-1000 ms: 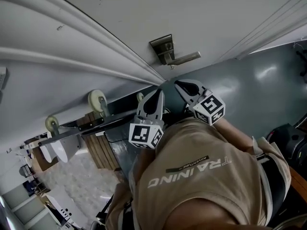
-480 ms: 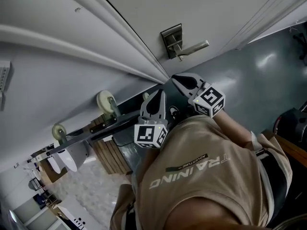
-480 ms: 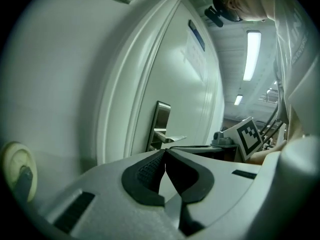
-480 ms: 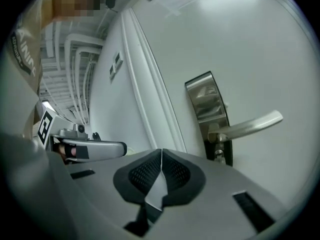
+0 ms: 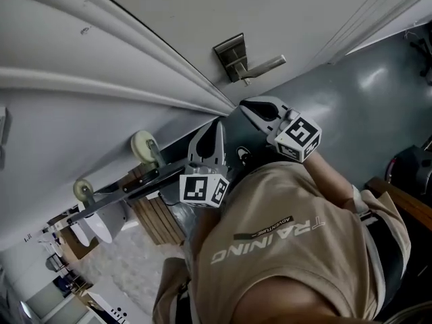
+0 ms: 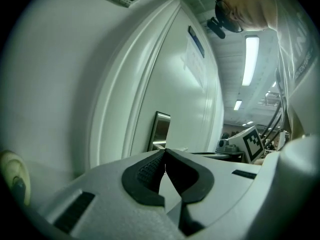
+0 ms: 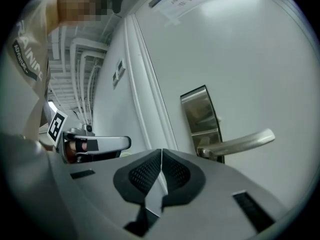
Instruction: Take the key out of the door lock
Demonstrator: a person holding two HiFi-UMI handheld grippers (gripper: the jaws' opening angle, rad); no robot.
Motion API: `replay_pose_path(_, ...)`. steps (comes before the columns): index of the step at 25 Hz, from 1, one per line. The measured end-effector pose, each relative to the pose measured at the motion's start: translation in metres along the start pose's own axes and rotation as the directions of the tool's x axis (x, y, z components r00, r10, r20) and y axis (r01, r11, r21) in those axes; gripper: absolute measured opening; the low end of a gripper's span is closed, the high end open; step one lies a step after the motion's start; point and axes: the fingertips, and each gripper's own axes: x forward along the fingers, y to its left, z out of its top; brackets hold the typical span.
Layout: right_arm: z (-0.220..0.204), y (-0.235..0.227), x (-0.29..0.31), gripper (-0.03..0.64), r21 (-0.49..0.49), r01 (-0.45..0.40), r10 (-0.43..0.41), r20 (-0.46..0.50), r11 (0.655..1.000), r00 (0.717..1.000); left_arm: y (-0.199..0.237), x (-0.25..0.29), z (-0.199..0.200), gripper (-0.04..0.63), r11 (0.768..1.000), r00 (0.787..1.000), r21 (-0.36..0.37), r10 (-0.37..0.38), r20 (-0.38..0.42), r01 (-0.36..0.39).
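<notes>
Facing the door [image 5: 283, 5]: right hand-held gripper [image 7: 161, 153], jaws pressed together on nothing, pointed at the lock plate [image 7: 201, 115], well short of it.
Left hand-held gripper [image 6: 164, 153]: jaws likewise closed and empty, alongside, aimed nearer the door frame [image 6: 120, 94].
Key [image 5: 244, 82]: small stub just under the lever handle [image 7: 242, 142], barely discernible.
Around: two caster wheels [image 5: 143, 145] on a dark rail at left; grey floor [image 5: 364, 93] at right.

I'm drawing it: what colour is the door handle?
Silver door handle; best in right gripper view.
</notes>
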Motion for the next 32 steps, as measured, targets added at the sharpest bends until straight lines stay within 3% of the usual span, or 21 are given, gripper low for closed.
replay_pose_path(6,0.013,-0.012,-0.021,0.014,-0.03,-0.028,0.028,0.004,0.999,1.0,-0.008,0.023,0.02,0.006,0.996,0.995,0.022,0.08,0.057,-0.082)
replay_pose_path(13,0.036,-0.012,-0.039,0.014,-0.091,0.0,0.006,0.057,0.996,0.998,-0.036,0.022,0.03,0.006,0.998,0.998,0.061,0.024,0.059,-0.027)
replay_pose_path(17,0.043,0.003,-0.036,0.014,-0.125,-0.044,0.053,0.064,0.991,0.997,-0.028,0.015,0.015,0.006,0.996,0.994,-0.009,0.088,0.061,-0.088)
replay_pose_path(20,0.04,0.012,-0.034,0.014,-0.163,-0.075,0.081,0.031,0.984,0.996,-0.032,0.017,0.007,0.006,0.993,0.993,-0.071,0.096,0.063,-0.091)
replay_pose_path(28,0.04,0.032,-0.023,0.014,-0.16,-0.109,0.113,0.014,0.981,0.994,-0.024,0.011,0.026,0.006,0.996,0.994,0.004,0.084,0.065,-0.085)
replay_pose_path(32,0.029,0.032,-0.029,0.014,-0.133,-0.095,0.093,-0.016,0.987,0.995,-0.018,0.005,0.017,0.006,0.994,0.994,-0.039,0.101,0.043,-0.099)
